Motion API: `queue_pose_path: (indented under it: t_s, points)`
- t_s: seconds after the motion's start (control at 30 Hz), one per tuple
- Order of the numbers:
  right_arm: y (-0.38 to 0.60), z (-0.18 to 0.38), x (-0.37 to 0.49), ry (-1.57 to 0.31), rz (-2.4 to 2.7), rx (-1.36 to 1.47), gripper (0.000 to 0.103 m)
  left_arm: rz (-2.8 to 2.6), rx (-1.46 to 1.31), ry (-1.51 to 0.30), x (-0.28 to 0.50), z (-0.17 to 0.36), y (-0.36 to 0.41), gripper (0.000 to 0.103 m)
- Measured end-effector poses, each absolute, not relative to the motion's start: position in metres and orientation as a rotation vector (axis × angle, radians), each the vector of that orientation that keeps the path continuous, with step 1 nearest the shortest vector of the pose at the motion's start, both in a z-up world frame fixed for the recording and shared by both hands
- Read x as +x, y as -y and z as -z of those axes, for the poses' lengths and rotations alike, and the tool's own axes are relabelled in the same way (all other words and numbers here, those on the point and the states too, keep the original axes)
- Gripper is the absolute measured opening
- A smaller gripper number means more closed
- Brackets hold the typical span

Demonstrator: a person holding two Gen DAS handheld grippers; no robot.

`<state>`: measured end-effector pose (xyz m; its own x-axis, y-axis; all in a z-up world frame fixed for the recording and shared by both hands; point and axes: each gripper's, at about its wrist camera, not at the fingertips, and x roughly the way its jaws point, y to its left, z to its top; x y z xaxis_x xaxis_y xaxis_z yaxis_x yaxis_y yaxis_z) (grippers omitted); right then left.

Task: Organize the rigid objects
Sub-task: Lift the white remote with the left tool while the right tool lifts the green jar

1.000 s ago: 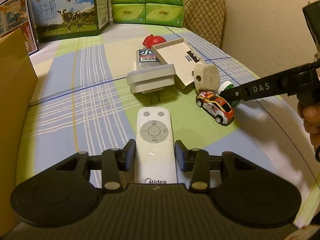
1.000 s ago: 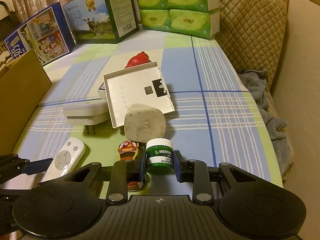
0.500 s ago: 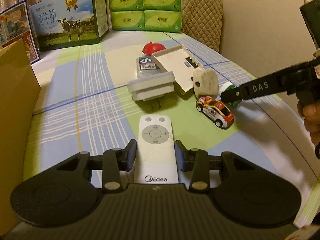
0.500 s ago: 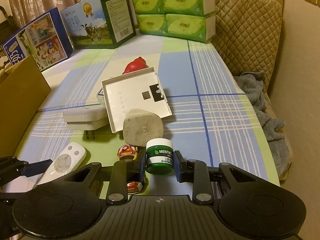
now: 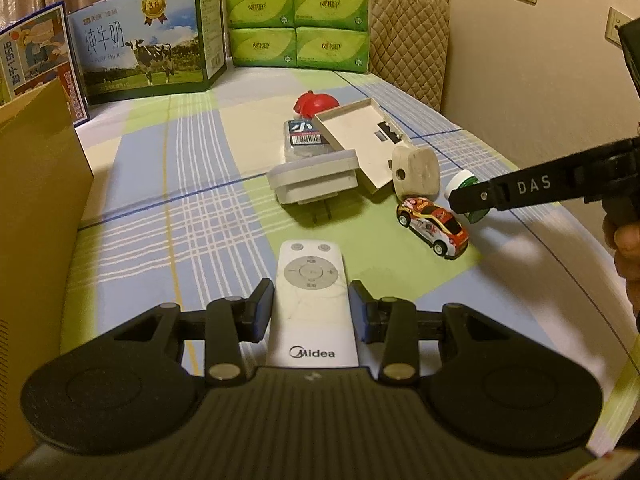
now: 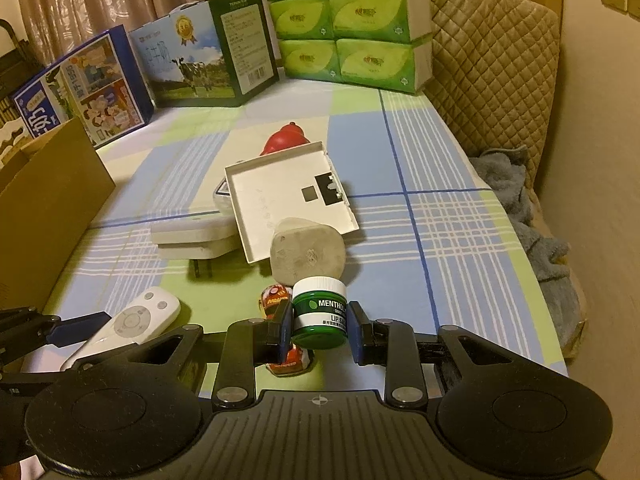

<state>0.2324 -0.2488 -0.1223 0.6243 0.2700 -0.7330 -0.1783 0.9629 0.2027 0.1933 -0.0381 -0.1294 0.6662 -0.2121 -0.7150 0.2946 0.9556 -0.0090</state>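
Observation:
My left gripper [image 5: 312, 312] is shut on a white Midea remote [image 5: 313, 296] and holds it above the checked cloth. My right gripper [image 6: 319, 324] is shut on a small green lip-balm jar with a white lid [image 6: 319, 312], lifted over a toy race car [image 6: 280, 320]. In the left wrist view the toy car [image 5: 433, 225] sits right of the remote, and the right gripper's finger [image 5: 520, 192] covers most of the jar [image 5: 464, 182]. The remote also shows in the right wrist view [image 6: 132, 324].
A white plug adapter [image 5: 314, 182], a flat white cover [image 5: 360, 140], a grey-white charger [image 5: 414, 170], a barcoded pack [image 5: 304, 138] and a red object [image 5: 316, 104] lie mid-table. A cardboard box [image 5: 36, 220] stands left. Milk cartons [image 5: 148, 40] and tissue packs [image 5: 298, 16] line the back.
Both grippers have risen and pulled back a little with their objects still held. The green jar now hangs higher over the toy car. The table objects have not moved.

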Motion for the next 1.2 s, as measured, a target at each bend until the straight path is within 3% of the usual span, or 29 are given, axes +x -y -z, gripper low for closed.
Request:
queue_pose_path:
  t_s: [0.63, 1.2]
  points:
    - [0.251, 0.119, 0.233, -0.847, -0.261, 0.134, 0.025, 0.262, 0.107, -0.806, 0.196, 0.143, 0.041, 0.035]
    - [0.235, 0.076, 0.189, -0.803, -0.253, 0.189, 0.025, 0.248, 0.045, -0.771, 0.17, 0.075, 0.022, 0.035]
